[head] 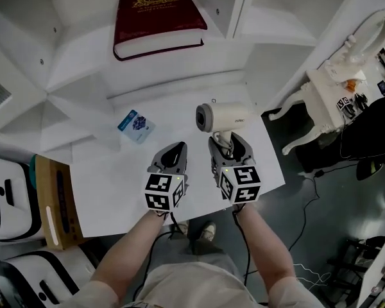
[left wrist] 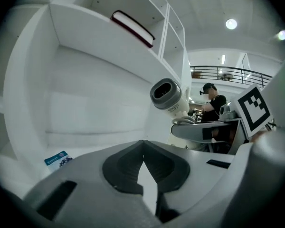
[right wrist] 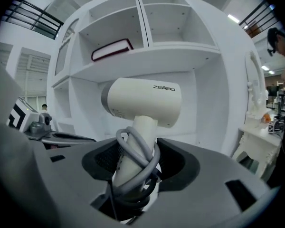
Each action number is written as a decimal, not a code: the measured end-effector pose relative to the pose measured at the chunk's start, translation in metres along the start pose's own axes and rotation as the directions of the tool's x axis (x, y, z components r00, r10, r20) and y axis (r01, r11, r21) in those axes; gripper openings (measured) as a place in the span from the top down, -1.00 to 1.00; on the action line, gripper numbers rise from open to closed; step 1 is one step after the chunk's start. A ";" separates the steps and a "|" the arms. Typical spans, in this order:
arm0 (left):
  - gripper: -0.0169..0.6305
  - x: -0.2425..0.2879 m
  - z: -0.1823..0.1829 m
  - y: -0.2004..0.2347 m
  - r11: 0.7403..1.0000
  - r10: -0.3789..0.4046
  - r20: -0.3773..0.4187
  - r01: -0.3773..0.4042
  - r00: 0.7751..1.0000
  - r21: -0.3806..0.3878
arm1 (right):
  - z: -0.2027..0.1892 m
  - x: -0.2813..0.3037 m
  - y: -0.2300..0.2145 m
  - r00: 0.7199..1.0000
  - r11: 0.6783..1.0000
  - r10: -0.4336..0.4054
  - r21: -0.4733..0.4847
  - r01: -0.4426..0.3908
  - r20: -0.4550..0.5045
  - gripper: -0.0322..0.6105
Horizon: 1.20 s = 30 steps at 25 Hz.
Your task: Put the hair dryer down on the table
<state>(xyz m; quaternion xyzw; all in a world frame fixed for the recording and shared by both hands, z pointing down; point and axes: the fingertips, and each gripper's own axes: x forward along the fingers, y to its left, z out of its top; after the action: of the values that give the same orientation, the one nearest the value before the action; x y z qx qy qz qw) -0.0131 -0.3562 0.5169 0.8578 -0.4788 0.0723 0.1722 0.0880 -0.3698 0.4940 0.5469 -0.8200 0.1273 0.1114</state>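
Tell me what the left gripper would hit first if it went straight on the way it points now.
Most likely the white back panel of the shelf unit. The left gripper, jaws shut, points between the blue card and the hair dryer; neither seems in line, though depth is unclear.

The hair dryer [head: 224,117] is cream, with a grey ring round its left end and small dark lettering on the side. The cord [right wrist: 135,148] round its handle is grey. The left gripper [head: 178,147] and right gripper [head: 226,140] are pale grey with dark grey linings, and each carries black-and-white square markers. The table [head: 109,165] and the far shelves [head: 256,24] are plain white. The book [head: 155,15] has a dark red cover with a gold ornament and white page edges. The card [head: 135,126] is blue and white. At the near left, a box [head: 58,201] is tan with 1 dark stripe. The floor [head: 321,197] is dark grey.
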 end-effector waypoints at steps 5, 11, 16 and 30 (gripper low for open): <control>0.91 0.027 -0.035 0.029 0.998 0.057 -0.067 -0.059 0.996 -0.023 | -0.047 0.043 -0.006 0.996 1.000 0.018 0.018 -0.016 -0.085 0.21; 0.91 0.050 -0.090 0.058 0.994 0.098 -0.189 -0.106 0.977 -0.034 | -0.109 0.077 -0.016 0.970 1.000 0.006 0.020 -0.001 -0.243 0.21; 0.91 0.058 -0.137 0.081 0.985 0.121 -0.287 -0.151 0.950 -0.084 | -0.150 0.096 -0.021 0.938 1.000 -0.006 0.016 0.013 -0.346 0.21; 0.91 0.065 -0.181 0.100 0.980 0.087 -0.389 -0.150 0.917 -0.134 | -0.227 0.126 -0.018 0.817 1.000 -0.002 -0.026 -0.016 -0.577 0.21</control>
<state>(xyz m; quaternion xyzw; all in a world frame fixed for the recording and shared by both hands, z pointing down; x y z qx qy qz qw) -0.0559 -0.3904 0.7271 0.7799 -0.4917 0.2091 0.3260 0.0673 -0.4114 0.7499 0.4779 -0.7517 0.2750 0.3619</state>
